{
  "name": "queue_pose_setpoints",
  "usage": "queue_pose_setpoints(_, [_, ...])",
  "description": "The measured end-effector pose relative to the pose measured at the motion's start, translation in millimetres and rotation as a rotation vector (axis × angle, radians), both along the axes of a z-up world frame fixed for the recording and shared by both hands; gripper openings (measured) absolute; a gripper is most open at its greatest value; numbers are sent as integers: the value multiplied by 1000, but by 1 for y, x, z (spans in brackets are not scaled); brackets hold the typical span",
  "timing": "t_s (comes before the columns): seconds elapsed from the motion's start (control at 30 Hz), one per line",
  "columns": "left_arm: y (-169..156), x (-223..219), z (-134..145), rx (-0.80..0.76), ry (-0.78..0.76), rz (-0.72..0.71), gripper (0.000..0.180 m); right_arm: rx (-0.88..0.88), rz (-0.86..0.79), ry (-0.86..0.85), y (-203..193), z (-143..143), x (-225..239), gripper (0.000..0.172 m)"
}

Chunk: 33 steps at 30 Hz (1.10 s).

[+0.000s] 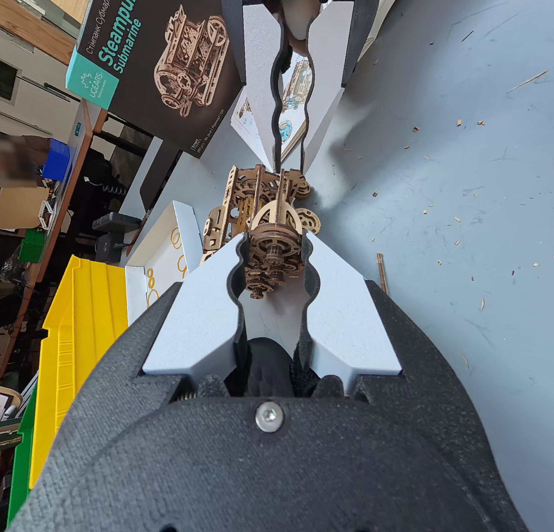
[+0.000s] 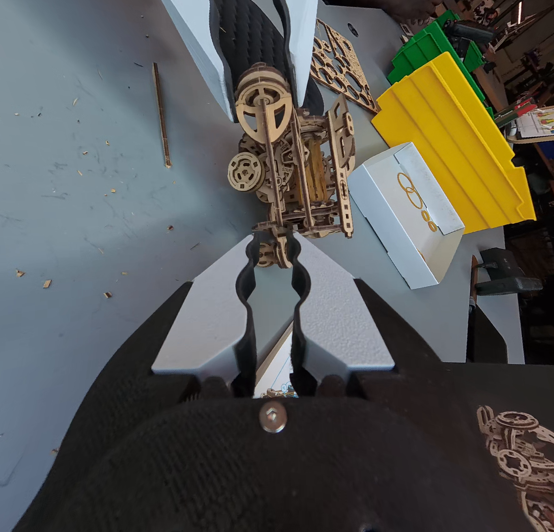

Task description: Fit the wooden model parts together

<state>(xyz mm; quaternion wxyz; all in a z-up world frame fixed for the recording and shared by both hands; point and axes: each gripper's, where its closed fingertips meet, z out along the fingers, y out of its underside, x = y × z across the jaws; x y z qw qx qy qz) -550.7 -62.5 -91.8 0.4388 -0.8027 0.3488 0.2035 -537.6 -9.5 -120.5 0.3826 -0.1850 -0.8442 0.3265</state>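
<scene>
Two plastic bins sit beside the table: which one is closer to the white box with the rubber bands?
The yellow bin. It lies right alongside the white box, while the green bin sits behind the yellow one, farther from the box.

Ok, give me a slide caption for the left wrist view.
Left gripper clamps the wooden model by its round end on the grey table, right gripper at its far end.

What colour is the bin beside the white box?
Yellow bin, next to the white box; clearest in the right wrist view.
</scene>
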Motion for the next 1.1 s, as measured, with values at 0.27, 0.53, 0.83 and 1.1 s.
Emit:
queue_pose_setpoints(0.27, [1,0,0,7,18,-2,32,-35,-17,-16,0,-4,-2,4])
queue_pose_setpoints(0.53, [3,-1,-1,1,59,0,32,-73,-22,-34,1,-4,-2,3])
queue_pose_setpoints(0.83, [3,-4,-2,-43,103,-3,33,-107,-5,-48,-2,-1,0,6])
queue_pose_setpoints(1.1, [4,-6,-2,-84,146,-2,33,-96,-1,-34,-3,0,1,12])
